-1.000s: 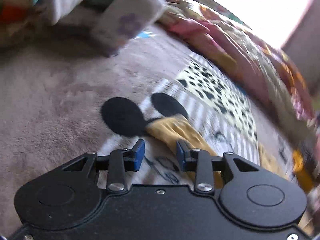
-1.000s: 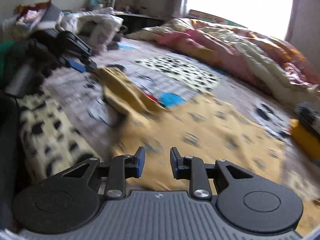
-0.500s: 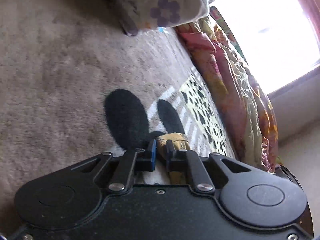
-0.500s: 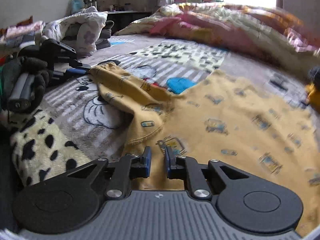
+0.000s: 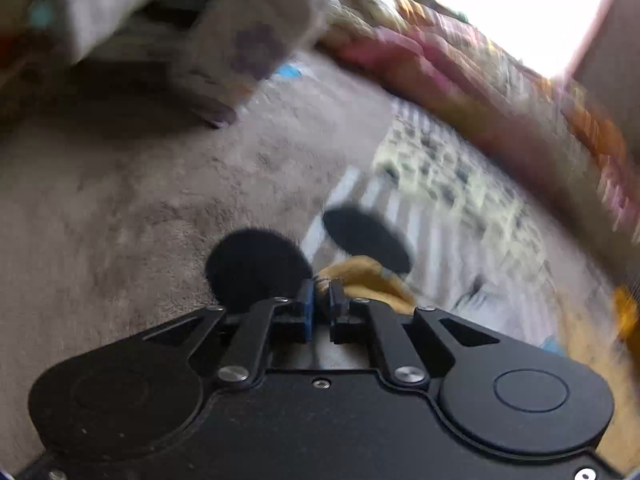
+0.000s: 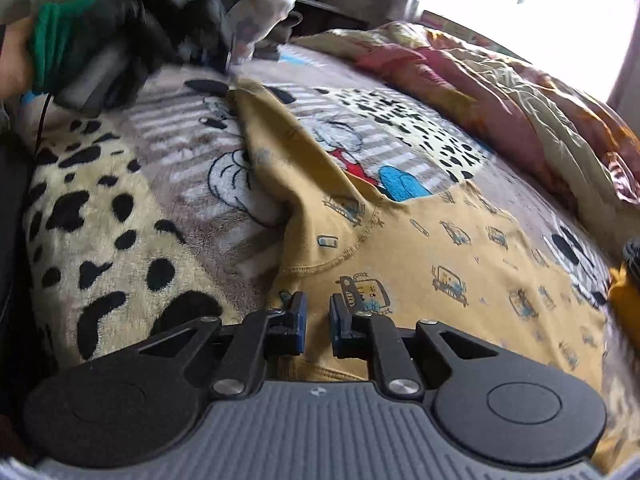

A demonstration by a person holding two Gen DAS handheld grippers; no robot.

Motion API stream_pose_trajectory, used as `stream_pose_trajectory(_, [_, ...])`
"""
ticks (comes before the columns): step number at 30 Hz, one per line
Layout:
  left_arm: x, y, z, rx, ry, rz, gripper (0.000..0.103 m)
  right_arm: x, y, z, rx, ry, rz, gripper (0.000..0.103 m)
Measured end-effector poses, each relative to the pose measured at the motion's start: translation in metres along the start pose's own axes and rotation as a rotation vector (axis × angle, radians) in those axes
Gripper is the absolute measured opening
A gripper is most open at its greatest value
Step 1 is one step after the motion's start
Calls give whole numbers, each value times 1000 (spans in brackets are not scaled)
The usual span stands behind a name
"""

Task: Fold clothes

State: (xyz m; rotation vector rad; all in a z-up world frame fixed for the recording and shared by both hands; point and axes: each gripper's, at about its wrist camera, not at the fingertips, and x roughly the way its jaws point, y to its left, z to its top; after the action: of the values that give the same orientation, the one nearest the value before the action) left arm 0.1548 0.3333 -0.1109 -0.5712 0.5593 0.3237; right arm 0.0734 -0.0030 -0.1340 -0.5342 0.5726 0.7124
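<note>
A mustard-yellow cotton top printed with small cartoon vehicles (image 6: 460,248) lies spread over the lower right and centre of the right wrist view, on a plush bed blanket with a cartoon mouse, grey stripes and black-spotted cream patches (image 6: 92,216). One sleeve of the top runs diagonally up toward the upper left of that frame, raised off the blanket in a ridge.

In the left wrist view, the left tool (image 5: 321,300) sits at lower centre with its blue-padded fingers pressed nearly together, pinching the cuff end of the yellow sleeve (image 5: 368,276); the fabric bunches just to the right of the fingertips, over the black mouse ears on the blanket. This view is motion-blurred.

The right tool (image 6: 318,312) sits at lower centre of its frame, at the near edge of the top beside the shoulder seam. Its fingers stand a narrow gap apart with yellow cloth between them; I cannot tell whether they are gripping it.

A rumpled pink and yellow quilt (image 6: 500,88) fills the upper right. In the upper left, a gloved hand with a green cuff (image 6: 80,40) holds the other handle.
</note>
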Motion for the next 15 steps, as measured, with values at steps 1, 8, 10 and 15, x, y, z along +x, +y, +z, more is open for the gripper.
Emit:
stream_pose_trajectory(1, [-8, 4, 4, -39, -26, -14, 6, -2, 0, 2, -1, 0, 4, 15])
stream_pose_trajectory(8, [-3, 30, 5, -179, 42, -96, 13, -3, 5, 10, 7, -62, 24, 15])
stream_pose_trajectory(10, [-5, 27, 4, -196, 48, -141, 13, 2, 4, 7, 24, -52, 34, 15])
stream_pose_trajectory(15, [7, 14, 4, -165, 66, -157, 12, 5, 0, 4, 74, -48, 51, 15])
